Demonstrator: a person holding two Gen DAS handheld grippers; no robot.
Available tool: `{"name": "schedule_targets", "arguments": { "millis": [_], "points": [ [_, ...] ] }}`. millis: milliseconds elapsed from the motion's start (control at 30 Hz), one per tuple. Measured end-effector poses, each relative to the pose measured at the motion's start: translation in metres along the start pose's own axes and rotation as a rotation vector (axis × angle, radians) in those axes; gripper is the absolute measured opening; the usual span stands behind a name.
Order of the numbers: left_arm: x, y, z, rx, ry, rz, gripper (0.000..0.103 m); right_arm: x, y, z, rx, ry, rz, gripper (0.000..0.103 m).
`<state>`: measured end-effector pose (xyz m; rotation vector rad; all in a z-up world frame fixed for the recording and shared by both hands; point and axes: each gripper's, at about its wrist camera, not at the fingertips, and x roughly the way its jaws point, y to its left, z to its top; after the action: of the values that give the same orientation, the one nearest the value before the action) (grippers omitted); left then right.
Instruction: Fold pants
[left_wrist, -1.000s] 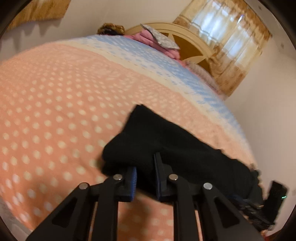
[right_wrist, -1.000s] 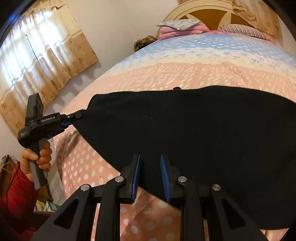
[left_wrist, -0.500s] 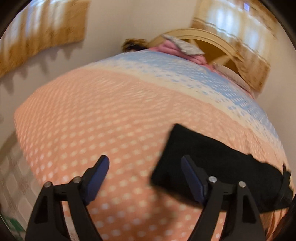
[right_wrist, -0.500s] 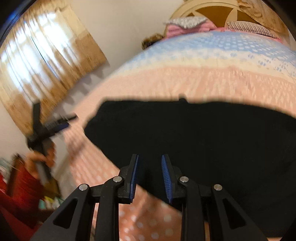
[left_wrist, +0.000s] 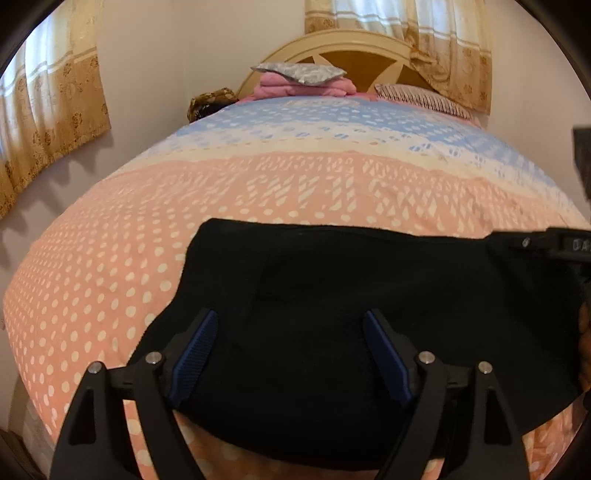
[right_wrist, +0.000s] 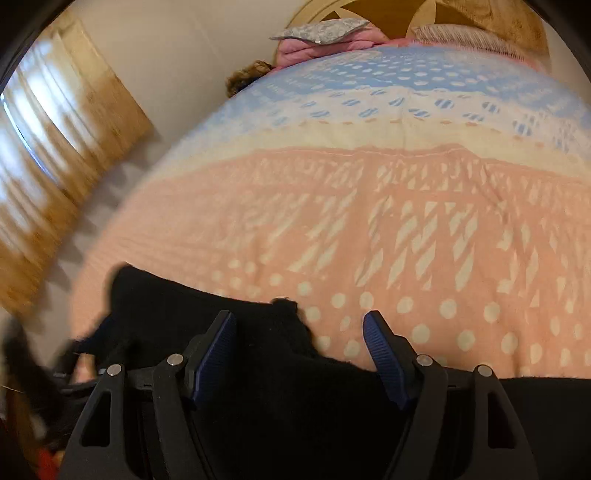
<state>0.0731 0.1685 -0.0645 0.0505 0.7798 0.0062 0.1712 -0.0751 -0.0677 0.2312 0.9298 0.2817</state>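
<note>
Whereas a second ago both sets of jaws pinched its edge, I now see the black pants (left_wrist: 369, 306) lying loose on the pink dotted bedspread (left_wrist: 110, 280), my left gripper (left_wrist: 290, 354) and right gripper (right_wrist: 299, 350) gaping wide and empty over them, pillows (left_wrist: 303, 79) stacked by the headboard.

- My left wrist camera sits low and close over the black pants (left_wrist: 332, 295), facing up the bed (left_wrist: 110, 258) to the headboard (left_wrist: 354, 48).
- My right wrist camera looks the same way, nearer the pants' far edge.
- Both share pants, bedspread, headboard.
</note>
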Motion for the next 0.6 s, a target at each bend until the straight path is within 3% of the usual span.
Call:
{"name": "schedule_targets", "arguments": {
  "millis": [67,133,200,300,367,467,600],
  "points": [
    [0.0,-0.001,0.0,-0.002,0.003,0.005,0.086,-0.015,0.007,0.003,-0.018,-0.042,-0.003,0.073],
    [0.001,-0.003,-0.001,-0.001,0.004,0.01,0.087,-0.045,0.001,0.008,0.0,-0.141,-0.034,0.073],
    [0.001,-0.004,-0.002,-0.004,0.002,0.008,0.088,-0.085,-0.02,0.016,0.011,-0.241,-0.136,0.073],
    [0.005,-0.007,-0.001,-0.005,0.003,0.006,0.092,-0.136,-0.087,0.026,0.119,-0.319,-0.365,0.073],
    [0.011,-0.011,0.003,-0.002,0.005,0.009,0.093,-0.161,-0.149,0.026,0.249,-0.325,-0.533,0.073],
    [0.012,-0.012,0.002,0.001,0.006,0.011,0.094,-0.183,-0.245,0.017,0.436,-0.257,-0.793,0.073],
    [0.015,-0.013,0.004,0.003,0.013,0.012,0.097,-0.193,-0.331,-0.004,0.624,-0.173,-0.852,0.073]
  ]
}}
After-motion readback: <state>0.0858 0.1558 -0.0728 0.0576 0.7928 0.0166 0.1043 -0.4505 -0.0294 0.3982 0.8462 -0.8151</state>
